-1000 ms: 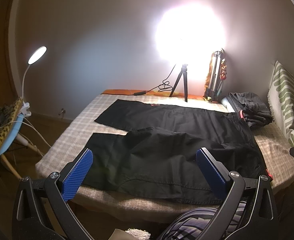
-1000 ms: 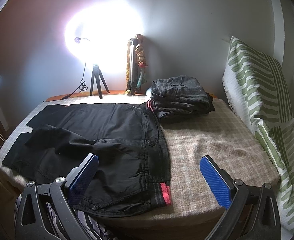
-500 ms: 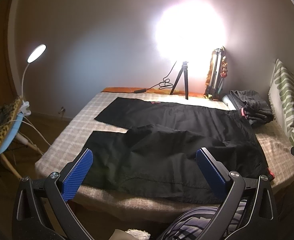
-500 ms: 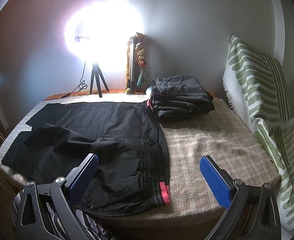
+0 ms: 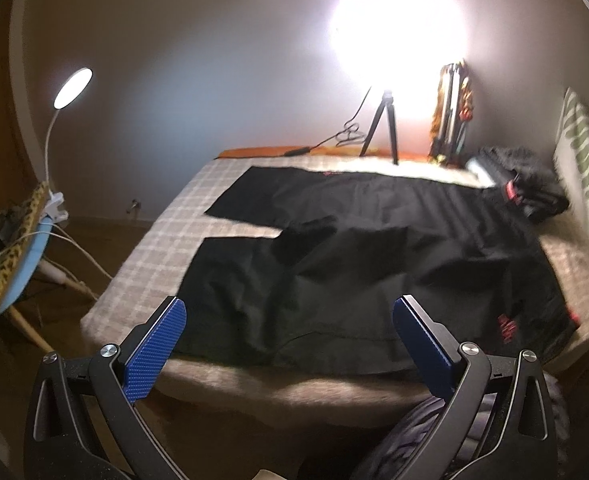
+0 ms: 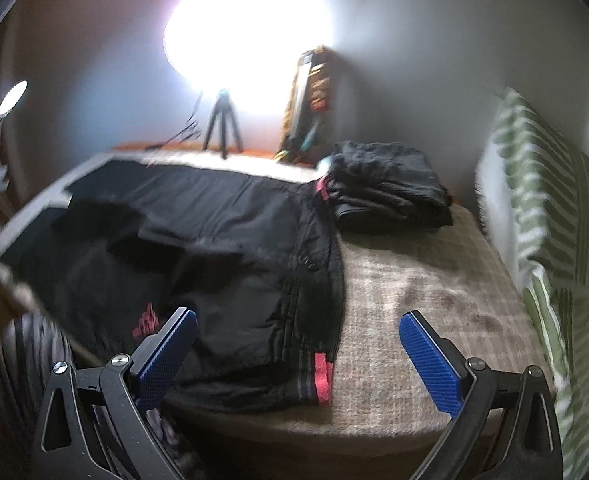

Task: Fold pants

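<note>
While the black pants (image 5: 374, 264) are spread flat across the checked bed (image 5: 166, 240), waistband toward the striped cushion (image 6: 550, 248), the left gripper (image 5: 286, 344) and right gripper (image 6: 298, 352) are held above the near edge, jaws wide apart and empty. A folded dark pile (image 6: 386, 196) is seen just beyond the waistband.

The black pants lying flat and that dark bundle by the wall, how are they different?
The black pants lie spread open, legs stretched across the bed; the dark bundle is folded into a thick stack. The pants cover much of the bed; the bundle fills one far corner. Both are dark clothes with red trim.
</note>
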A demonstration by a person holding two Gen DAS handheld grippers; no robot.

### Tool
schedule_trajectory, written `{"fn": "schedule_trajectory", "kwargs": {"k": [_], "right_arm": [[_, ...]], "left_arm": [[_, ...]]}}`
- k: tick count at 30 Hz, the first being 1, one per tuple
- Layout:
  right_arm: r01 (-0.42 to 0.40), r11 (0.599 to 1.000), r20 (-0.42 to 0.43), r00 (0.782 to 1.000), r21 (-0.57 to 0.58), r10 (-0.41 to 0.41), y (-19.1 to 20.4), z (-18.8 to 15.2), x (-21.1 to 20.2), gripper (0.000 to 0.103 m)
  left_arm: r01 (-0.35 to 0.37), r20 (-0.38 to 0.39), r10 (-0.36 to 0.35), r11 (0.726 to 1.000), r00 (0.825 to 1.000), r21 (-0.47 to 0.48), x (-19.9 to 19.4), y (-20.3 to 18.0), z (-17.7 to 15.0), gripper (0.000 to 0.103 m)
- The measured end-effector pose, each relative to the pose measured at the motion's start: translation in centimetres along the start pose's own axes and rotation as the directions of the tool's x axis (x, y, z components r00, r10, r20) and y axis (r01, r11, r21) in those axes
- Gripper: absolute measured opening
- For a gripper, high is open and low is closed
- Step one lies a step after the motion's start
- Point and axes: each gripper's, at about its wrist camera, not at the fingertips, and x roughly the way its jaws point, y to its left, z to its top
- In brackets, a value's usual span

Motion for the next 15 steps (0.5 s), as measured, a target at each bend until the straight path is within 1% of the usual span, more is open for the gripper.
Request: {"fn": "schedule_trajectory", "kwargs": {"k": [2,4,5,6,8,10,12,15], "right_arm": [[-0.034,0.996,-0.038,0.999,-0.077,0.031,0.3,-0.9,0.9,0.099],[-0.053,0.988,-0.081,0.996,-0.147,0.041,0.7,-1.9,2.0,0.093],[-0.067,0.983,-0.104,0.993,-0.172,0.049,0.8,-2.4,2.5,0.092],[-0.086,0.978,-0.13,0.99,-0.188,0.062,0.8,-2.9,3.1,0.089],[-0.143,0.969,-0.181,0.978,-0.2,0.106,0.9,-3.7,4.1,0.084],[-0.196,0.959,-0.225,0.963,-0.205,0.149,1.1,-4.4,5.0,0.08],[-0.225,0.946,-0.252,0.954,-0.234,0.164,1.5,-4.9,5.6,0.079],[-0.255,0.923,-0.278,0.945,-0.288,0.175,2.2,-5.5,6.2,0.079]], "left_arm": [[-0.014,-0.024,0.014,1.0,1.0,0.016,0.9,0.6,-0.5,0.097],[-0.014,-0.055,0.015,1.0,0.998,0.016,2.0,1.4,-1.0,0.093],[-0.01,-0.074,0.011,1.0,0.997,0.01,2.6,1.8,-1.3,0.091],[-0.007,-0.087,0.008,1.0,0.996,0.007,2.9,2.1,-1.6,0.091],[-0.003,-0.121,0.004,1.0,0.993,0.005,3.8,2.6,-2.2,0.084],[-0.002,-0.151,0.003,1.0,0.989,0.007,4.7,3.0,-2.7,0.08],[0.0,-0.173,0.0,1.0,0.985,0.0,5.4,3.4,-3.2,0.076],[-0.002,-0.197,-0.002,1.0,0.98,-0.016,6.3,4.0,-3.7,0.075]]}}
